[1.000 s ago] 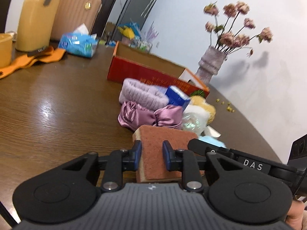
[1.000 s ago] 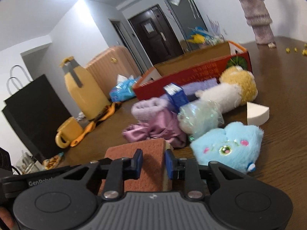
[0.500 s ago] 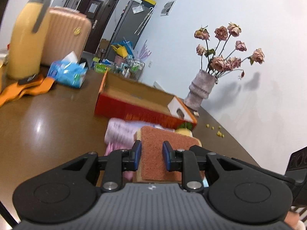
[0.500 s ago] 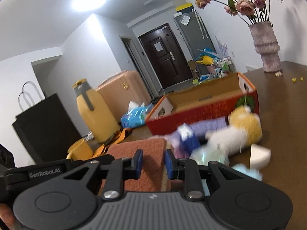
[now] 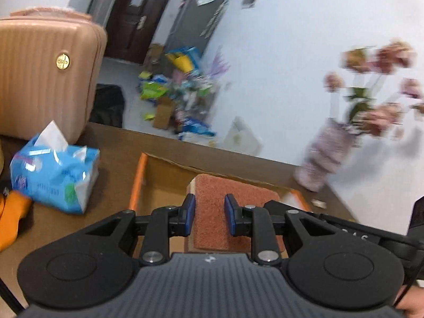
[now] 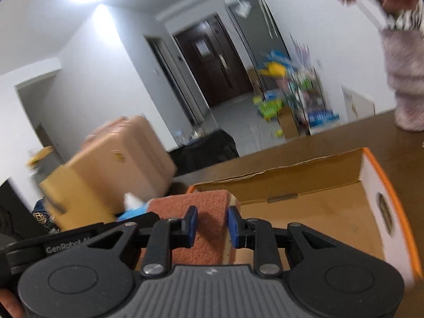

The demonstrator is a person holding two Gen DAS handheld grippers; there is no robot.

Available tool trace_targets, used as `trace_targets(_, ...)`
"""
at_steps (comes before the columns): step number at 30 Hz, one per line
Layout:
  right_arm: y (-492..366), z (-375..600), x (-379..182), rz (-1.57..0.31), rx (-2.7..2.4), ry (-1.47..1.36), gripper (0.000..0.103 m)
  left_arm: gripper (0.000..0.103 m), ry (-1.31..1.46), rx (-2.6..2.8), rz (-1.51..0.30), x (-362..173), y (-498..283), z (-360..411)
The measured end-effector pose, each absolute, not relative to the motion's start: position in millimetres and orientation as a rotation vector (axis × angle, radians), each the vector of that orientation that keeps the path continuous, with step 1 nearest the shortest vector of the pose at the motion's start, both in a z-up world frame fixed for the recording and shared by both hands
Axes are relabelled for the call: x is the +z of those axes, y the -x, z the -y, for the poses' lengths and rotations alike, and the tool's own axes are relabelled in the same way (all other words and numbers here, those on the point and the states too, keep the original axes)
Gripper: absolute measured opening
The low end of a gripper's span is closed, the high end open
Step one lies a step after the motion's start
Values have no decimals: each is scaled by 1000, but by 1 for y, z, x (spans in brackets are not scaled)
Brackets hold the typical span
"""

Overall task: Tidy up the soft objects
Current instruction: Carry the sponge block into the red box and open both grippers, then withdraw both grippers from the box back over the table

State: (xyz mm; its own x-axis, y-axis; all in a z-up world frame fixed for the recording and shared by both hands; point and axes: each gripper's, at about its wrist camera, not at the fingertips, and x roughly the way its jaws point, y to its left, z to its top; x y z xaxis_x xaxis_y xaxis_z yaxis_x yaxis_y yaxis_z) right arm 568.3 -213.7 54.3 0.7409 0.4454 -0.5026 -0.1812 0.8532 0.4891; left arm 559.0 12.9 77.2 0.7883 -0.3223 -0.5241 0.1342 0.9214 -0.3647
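Observation:
A rust-red scouring sponge (image 5: 212, 193) with a yellow foam layer hangs above the open cardboard box (image 5: 159, 182). My left gripper (image 5: 209, 217) is shut on it, blue pads pressing both sides. The right wrist view shows the same sponge (image 6: 204, 204) with my right gripper (image 6: 210, 225) shut on it too, over the box's (image 6: 318, 206) brown floor. Each gripper's black body shows at the edge of the other's view. The other soft things are out of sight.
The orange-rimmed box wall (image 6: 392, 198) rises at the right. On the brown table stand a blue tissue pack (image 5: 53, 169), an orange cloth (image 5: 10, 212) and a vase of dried roses (image 5: 326, 153). A peach suitcase (image 5: 39, 74) stands behind the table.
Both grippers have carried the sponge up and forward, from beside the pile of soft things to above the open box. The pile has dropped out of view. Both grips are unchanged.

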Motion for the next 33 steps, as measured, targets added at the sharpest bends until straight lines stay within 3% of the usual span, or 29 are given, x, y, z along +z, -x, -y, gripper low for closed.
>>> trace_targets(9, -695, 179, -24, -931, 264, -383, 27, 28, 145, -109, -767, 28, -660, 0)
trace_targets(11, -695, 178, -22, -909, 288, -396, 27, 36, 155, -106, -755, 28, -661, -2)
trace_targets(17, -684, 190, -1, -878, 268, -347, 29, 40, 162, -116, -707, 51, -645, -15)
trace_targets(19, -671, 204, 16, -849, 250, -328, 31, 46, 134, -111, -674, 65, -632, -17)
trace_targets(21, -652, 220, 37, -818, 236, -288, 34, 59, 101, -104, -643, 79, -619, -22)
trace_targets(25, -601, 260, 78, -729, 189, -191, 57, 70, 10, -101, -593, 107, -578, -29)
trace_targets(27, -573, 277, 93, -684, 154, -146, 65, 84, -6, -78, -560, 118, -556, -35)
trace_targets(30, -533, 304, 107, -608, 112, -125, 80, 88, -14, -46, -473, 135, -521, -38)
trace_targets(33, -501, 320, 116, -562, 52, -101, 83, 88, -58, -20, -416, 149, -492, -29)
